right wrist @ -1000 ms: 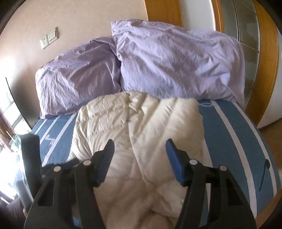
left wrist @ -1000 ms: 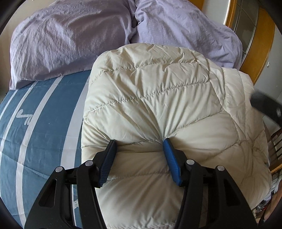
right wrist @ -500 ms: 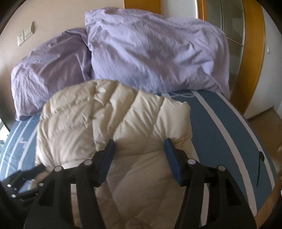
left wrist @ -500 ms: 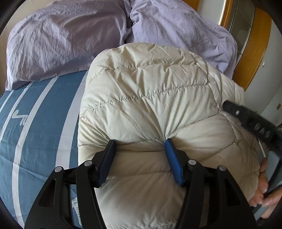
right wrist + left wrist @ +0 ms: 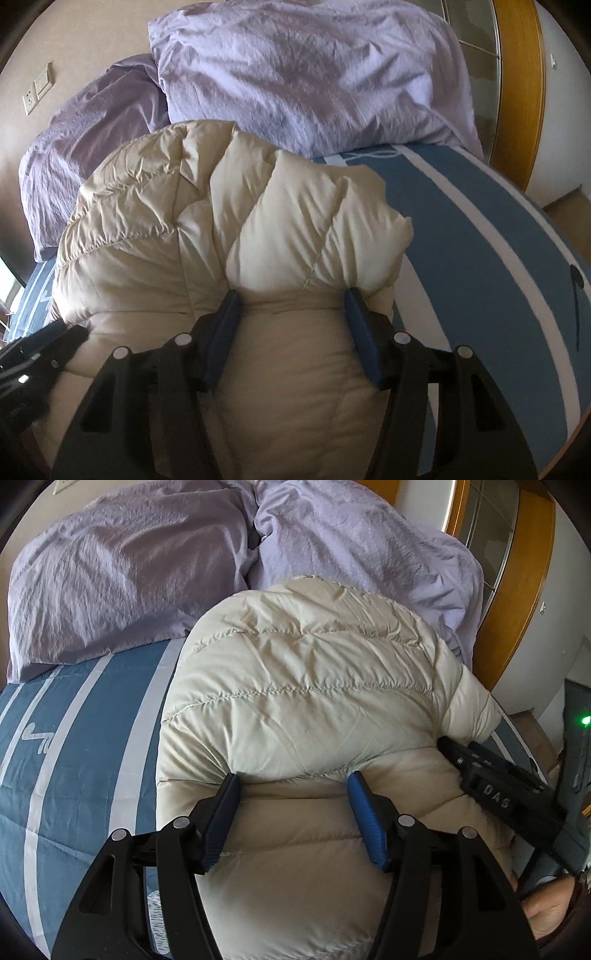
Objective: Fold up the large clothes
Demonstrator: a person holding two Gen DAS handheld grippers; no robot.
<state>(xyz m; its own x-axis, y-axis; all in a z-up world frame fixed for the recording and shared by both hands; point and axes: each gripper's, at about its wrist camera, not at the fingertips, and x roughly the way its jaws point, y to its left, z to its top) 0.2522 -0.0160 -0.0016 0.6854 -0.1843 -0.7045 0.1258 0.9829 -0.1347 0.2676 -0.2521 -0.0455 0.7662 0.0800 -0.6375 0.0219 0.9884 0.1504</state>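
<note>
A cream quilted down jacket (image 5: 303, 672) lies bunched on the blue striped bed cover (image 5: 74, 760). My left gripper (image 5: 293, 775) has its blue fingertips pushed down into the jacket's near left part. Its jaws are opening, and padding bulges between them without being pinched. My right gripper (image 5: 292, 293) presses into the jacket (image 5: 147, 221) on its right side, jaws apart, with a puffy fold rising between the pads. In the left wrist view one of the right gripper's black fingers (image 5: 491, 779) rests against the jacket's right edge, with a hand (image 5: 550, 912) behind it.
Two lavender pillows (image 5: 314, 74) (image 5: 92, 129) lean against the wall just beyond the jacket. A wooden frame (image 5: 517, 590) with glass stands at the far right. The bed's edge (image 5: 546, 236) drops to a wooden floor on the right. Bare striped cover shows on both sides of the jacket.
My right gripper came down and forward onto the jacket's right side, and now shows at the right of the left wrist view. The left gripper stayed put while its jaws widened a little.
</note>
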